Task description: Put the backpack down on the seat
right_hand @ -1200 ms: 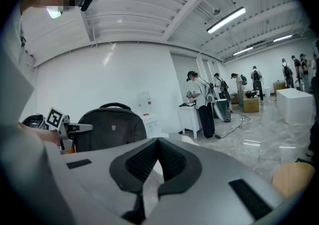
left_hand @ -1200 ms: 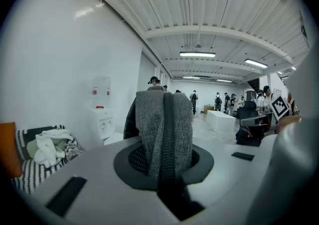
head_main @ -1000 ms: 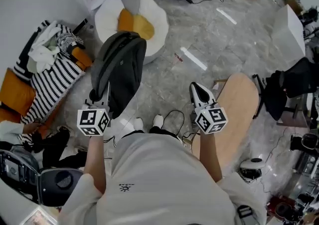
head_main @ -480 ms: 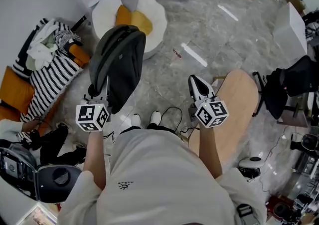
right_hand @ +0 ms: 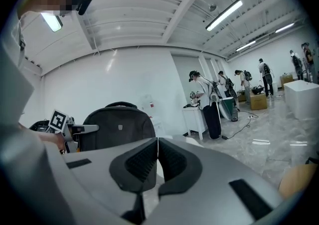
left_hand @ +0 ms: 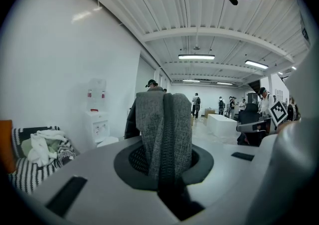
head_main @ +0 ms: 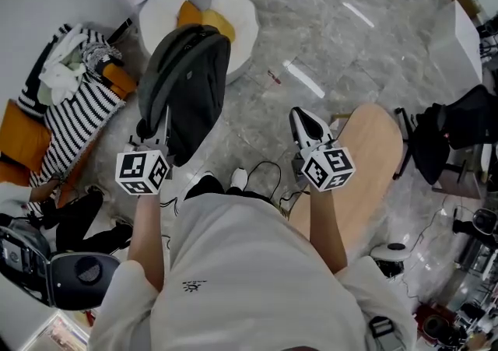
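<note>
A dark grey backpack [head_main: 187, 85] hangs in front of me at the left, its top over the near edge of a white round seat [head_main: 237, 19] with orange cushions. My left gripper [head_main: 158, 122] is beside the pack's left edge. In the left gripper view, the left gripper [left_hand: 163, 169] is shut on the pack's grey woven strap [left_hand: 164, 129]. My right gripper [head_main: 300, 116] is held level to the right, apart from the pack. In the right gripper view, the right gripper [right_hand: 157, 154] has its jaws together with nothing between them, and the backpack [right_hand: 119, 126] shows at the left.
A pile of striped cloth and clothes [head_main: 78, 116] lies at the left by the wall. A pale wooden oval board [head_main: 366, 170] stands at my right, a black chair [head_main: 459, 128] beyond it. A black cable [head_main: 268, 182] runs across the marble floor by my feet.
Both grippers and the hanging backpack have moved forward, so the pack's top now overlaps the white seat's near edge. Neither grip has changed.
</note>
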`<state>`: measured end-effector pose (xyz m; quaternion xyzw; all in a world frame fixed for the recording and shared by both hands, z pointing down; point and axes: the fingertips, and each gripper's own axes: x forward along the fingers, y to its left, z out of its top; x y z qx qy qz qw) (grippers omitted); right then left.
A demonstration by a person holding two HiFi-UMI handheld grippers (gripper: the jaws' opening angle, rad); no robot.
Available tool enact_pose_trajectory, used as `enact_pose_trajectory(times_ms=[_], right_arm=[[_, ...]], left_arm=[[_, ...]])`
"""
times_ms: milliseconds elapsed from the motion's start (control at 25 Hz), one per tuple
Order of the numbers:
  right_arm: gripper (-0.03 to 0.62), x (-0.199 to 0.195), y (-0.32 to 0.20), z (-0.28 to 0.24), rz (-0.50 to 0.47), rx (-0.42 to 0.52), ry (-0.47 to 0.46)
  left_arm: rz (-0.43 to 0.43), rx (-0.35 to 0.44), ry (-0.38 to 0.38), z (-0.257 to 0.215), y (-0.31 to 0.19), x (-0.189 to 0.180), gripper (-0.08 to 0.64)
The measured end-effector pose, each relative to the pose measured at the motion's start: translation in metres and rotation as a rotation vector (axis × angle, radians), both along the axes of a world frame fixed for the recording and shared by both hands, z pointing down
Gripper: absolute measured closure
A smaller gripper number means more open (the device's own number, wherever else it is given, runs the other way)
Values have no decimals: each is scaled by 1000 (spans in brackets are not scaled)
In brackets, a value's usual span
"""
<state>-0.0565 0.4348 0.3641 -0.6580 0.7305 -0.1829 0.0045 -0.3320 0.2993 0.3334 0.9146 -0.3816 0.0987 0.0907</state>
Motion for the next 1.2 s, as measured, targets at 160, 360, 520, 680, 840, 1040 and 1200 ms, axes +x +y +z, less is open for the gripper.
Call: enact_pose_trajectory(times_ms=[160,360,520,680,840,1040,1200], right_arm=[[568,10,4,6,6,-15,5],[568,17,3,6,16,-13,-5],[568,22,-4,6,16,-17,-6],[568,25,-12,8,10,-29,-4],[568,34,-23,10,18,-32,2],[566,47,-40,14,7,-50,27],[567,60,-66,15,18,-58,19]], left_arm=[[3,1,7,0,-1,9,491],[14,-1,2,0,-4,16,492],[23,0,4,-1,-12,24,492],[34,-4,3,2,-23,33,492],[50,-11,5,7,-36,44,491],[70,-31,-1,15,-58,67,492],[90,-40,-8,19,-85,87,492]])
